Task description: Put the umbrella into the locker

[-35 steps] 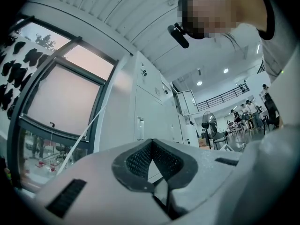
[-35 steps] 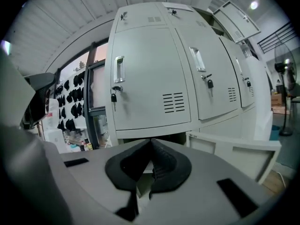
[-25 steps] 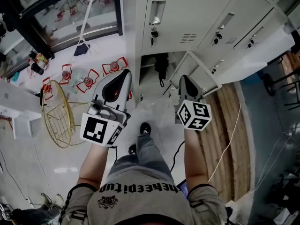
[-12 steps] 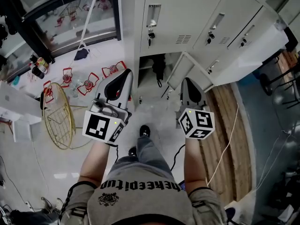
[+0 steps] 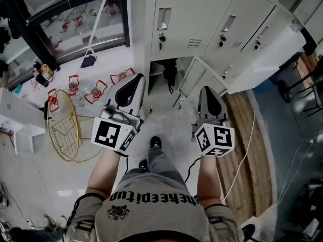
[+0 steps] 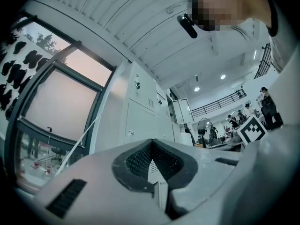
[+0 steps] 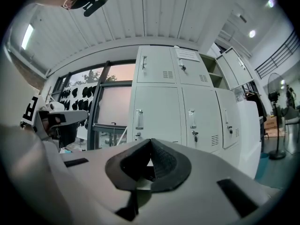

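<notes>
Before smooth grey metal lockers (image 5: 202, 24) — white wedge-shaped left tongs (image 5: 136, 77) and right tongs (image 5: 206, 90); both pinched shut

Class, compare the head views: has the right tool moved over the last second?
Yes. The right tool has drawn back from the open locker door, toward the person.

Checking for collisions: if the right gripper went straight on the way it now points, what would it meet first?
Probably a closed locker door, straight beyond the shut, empty right gripper. Nothing nearer shows in that line, though depth is hard to judge.
</notes>
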Tool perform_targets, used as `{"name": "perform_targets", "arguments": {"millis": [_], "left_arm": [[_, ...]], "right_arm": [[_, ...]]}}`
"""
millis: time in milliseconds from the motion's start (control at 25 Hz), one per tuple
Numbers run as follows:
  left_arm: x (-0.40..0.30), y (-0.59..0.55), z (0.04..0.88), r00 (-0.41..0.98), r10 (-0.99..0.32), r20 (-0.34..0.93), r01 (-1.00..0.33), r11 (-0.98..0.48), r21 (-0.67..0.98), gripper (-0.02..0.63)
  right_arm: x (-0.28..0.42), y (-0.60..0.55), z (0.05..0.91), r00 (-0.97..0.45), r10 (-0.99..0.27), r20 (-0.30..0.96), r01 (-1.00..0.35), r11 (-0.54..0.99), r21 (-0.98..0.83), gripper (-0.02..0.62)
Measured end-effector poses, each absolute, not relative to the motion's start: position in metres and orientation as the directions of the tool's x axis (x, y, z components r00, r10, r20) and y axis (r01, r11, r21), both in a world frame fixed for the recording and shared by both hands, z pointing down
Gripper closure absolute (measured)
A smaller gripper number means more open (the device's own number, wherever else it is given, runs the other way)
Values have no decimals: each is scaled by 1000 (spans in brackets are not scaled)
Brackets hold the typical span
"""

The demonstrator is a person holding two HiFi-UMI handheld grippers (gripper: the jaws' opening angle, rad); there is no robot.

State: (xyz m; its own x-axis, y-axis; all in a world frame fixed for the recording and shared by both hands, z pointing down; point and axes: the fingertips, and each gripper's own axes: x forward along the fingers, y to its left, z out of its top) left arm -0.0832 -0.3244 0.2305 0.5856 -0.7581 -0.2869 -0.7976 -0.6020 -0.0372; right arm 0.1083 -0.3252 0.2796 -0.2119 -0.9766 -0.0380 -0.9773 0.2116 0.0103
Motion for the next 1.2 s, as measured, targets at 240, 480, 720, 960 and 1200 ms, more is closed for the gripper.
{"name": "perform_targets", "arguments": {"millis": [240, 480, 720, 960, 1200], "left_arm": [[-83, -315, 227, 585, -755, -297, -797, -602, -37, 603], [-82, -304, 226, 584, -753, -302, -797, -603, -37, 603], [-84, -295, 228, 584, -753, -302, -797, -603, -35, 603], [-86, -288, 228, 583, -755, -301, -797, -603, -33, 603], [-87, -285, 226, 583, -753, -304, -797, -603, -33, 603]], "right_arm": [[117, -309, 266, -186, -980, -76, -982, 187, -9, 594], [117, -295, 260, -179, -979, -92, -984, 180, 4, 594], [110, -284, 258, -183, -978, -101, -983, 183, 11, 594], [107, -277, 256, -187, -976, -108, -982, 187, 9, 594], [106, -273, 253, -186, -976, -113, -982, 187, 3, 594]]}}
